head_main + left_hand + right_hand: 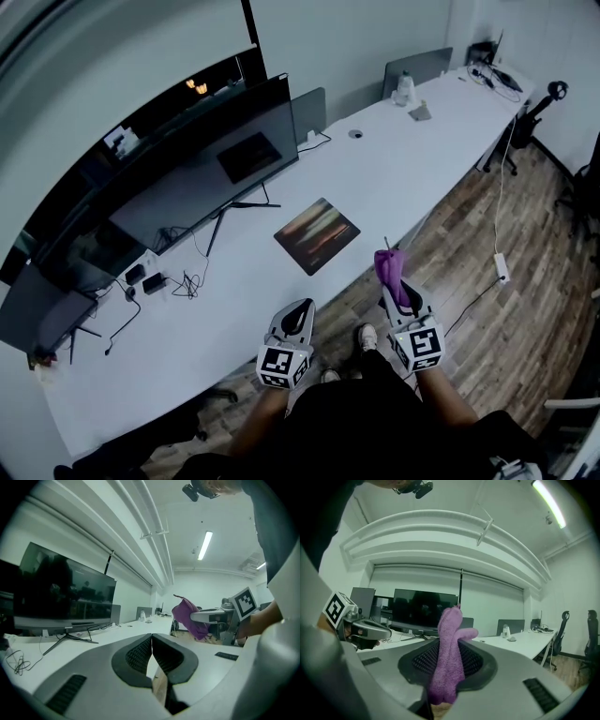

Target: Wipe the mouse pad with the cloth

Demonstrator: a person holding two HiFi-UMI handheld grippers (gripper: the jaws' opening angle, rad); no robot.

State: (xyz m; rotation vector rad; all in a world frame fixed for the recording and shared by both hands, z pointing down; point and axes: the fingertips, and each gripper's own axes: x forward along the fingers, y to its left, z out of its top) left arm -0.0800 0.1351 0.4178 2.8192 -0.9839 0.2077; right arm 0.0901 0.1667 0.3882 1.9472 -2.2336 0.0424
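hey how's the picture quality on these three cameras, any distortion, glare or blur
Head view: heavy fisheye bends the long white desk into an arc, corners vignette dark. Left gripper view: ceiling strip light glows brightly, room evenly lit. Right gripper view: purple cloth is clear up close, ceiling lines curve.

A dark monitor stands on the long white desk.

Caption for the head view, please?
Purple cloth in the right gripper, left gripper shut and empty, both short of the mouse pad on the white desk.
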